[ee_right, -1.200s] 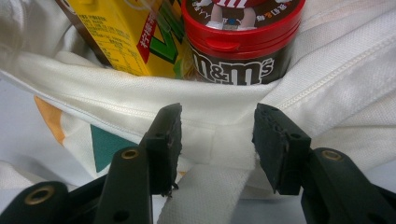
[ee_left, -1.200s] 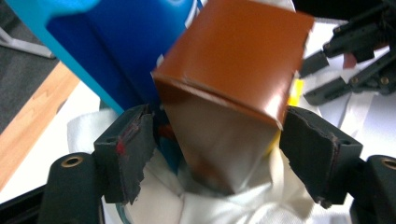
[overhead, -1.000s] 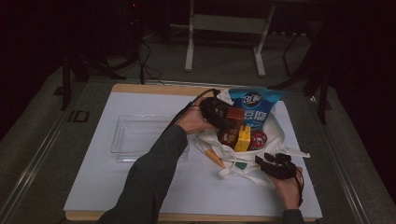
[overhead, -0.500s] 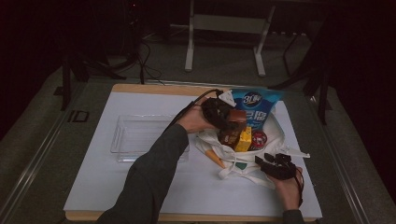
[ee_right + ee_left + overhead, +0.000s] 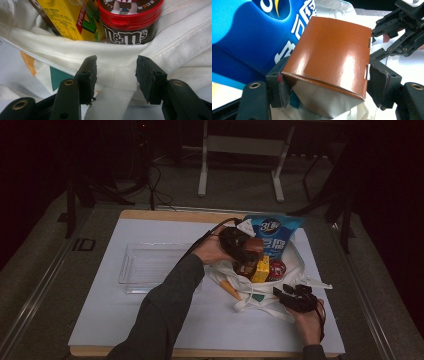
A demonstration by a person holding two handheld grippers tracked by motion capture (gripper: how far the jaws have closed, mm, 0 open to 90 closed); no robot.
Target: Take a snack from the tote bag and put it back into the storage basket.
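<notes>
Left gripper [image 5: 325, 85]: jaws against both sides of a brown carton [image 5: 332, 57], just reopening a little, carton between them, above the white bag [image 5: 295, 265] beside a blue packet [image 5: 249, 32]. Right gripper [image 5: 116, 75]: jaws apart astride the bag's strap [image 5: 110, 102], pads clear. In bag: yellow carton [image 5: 67, 20], candy jar [image 5: 128, 22].

White-topped table [image 5: 150, 330]: clear plastic tray [image 5: 150, 265] at left, white tote bag [image 5: 260, 292] at right.
</notes>
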